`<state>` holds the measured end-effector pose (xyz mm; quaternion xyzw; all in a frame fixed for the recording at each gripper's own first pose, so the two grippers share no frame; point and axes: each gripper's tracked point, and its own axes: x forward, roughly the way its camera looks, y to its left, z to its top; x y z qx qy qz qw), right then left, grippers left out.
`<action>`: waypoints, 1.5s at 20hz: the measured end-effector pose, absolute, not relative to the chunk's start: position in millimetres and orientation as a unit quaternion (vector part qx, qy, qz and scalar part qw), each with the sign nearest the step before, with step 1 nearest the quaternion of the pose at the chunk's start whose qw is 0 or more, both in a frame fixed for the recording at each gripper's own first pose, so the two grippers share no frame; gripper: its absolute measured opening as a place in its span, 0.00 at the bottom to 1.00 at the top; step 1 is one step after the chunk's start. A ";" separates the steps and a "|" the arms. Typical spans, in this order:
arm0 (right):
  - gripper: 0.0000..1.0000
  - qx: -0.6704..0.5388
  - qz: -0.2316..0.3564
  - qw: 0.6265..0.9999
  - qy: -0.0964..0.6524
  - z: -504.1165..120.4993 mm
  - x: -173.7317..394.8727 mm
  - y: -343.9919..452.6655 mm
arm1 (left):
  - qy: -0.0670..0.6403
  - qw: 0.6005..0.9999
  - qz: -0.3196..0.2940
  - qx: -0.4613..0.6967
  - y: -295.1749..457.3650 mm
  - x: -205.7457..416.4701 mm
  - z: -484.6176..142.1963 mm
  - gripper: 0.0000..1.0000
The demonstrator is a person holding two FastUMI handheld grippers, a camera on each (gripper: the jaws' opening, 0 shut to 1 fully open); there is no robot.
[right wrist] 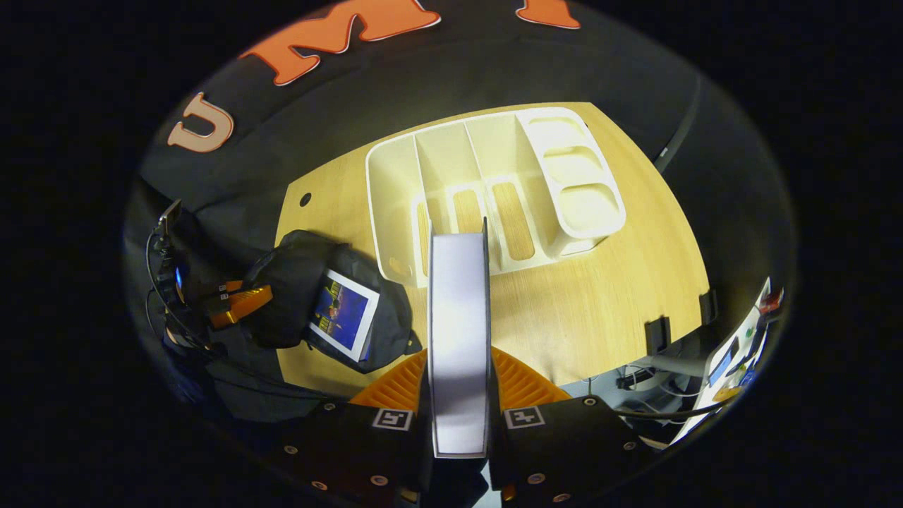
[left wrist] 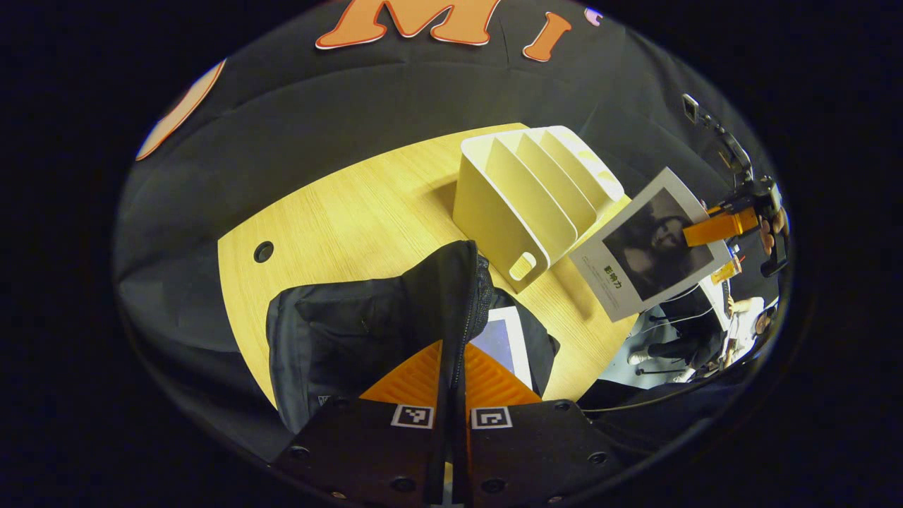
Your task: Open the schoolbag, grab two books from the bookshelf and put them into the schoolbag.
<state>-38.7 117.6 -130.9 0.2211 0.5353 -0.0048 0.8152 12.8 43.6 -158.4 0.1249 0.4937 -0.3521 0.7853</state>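
Here, the left gripper view looks along the left gripper [left wrist: 451, 367], whose two fingers are clenched on the upper edge of the black schoolbag [left wrist: 367, 317], pinching the fabric beside its zipper. The bag stands on the wooden table [left wrist: 353, 212] at 6 o'clock, and a book with a blue cover [left wrist: 504, 342] sits inside its opening, just right of the fingers. The white bookshelf [left wrist: 529, 204] stands behind the bag at 1 o'clock, its slots seen from the side. At 3 o'clock the right gripper [left wrist: 712, 227], held in a hand [left wrist: 772, 226], carries a grey-covered book [left wrist: 652, 243] in the air beside the shelf.

The right gripper view shows what the other cannot: the bookshelf [right wrist: 494, 183] from above, with its dividers and the table visible through the slotted floor. The right gripper [right wrist: 458, 381] grasps the grey book [right wrist: 458, 331] edge-on between both fingers, pointing toward 12 o'clock. At 9 o'clock lie the schoolbag [right wrist: 296, 282], the blue book [right wrist: 346, 314] in its mouth, and the left gripper [right wrist: 240, 302] at the bag's far edge.
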 end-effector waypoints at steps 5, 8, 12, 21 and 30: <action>0.32 0.295 0.017 0.812 0.503 -130.1 -52.9 138.1 | 0.492 0.785 -0.354 0.126 43.2 10.9 -155.9 0.06; 0.32 0.330 0.030 0.811 0.481 -130.5 -55.3 149.4 | 0.488 0.786 -0.355 0.132 42.4 9.6 -152.9 0.06; 0.32 0.383 0.052 0.805 0.450 -130.5 -50.9 166.9 | 0.487 0.788 -0.354 0.129 43.8 6.8 -149.6 0.06; 0.31 0.459 0.093 0.788 0.400 -144.9 -34.1 209.8 | 0.478 0.791 -0.358 0.133 47.9 11.3 -134.9 0.06; 0.31 0.503 0.119 0.755 0.404 -177.0 8.4 288.2 | 0.476 0.791 -0.360 0.137 50.4 15.5 -126.9 0.05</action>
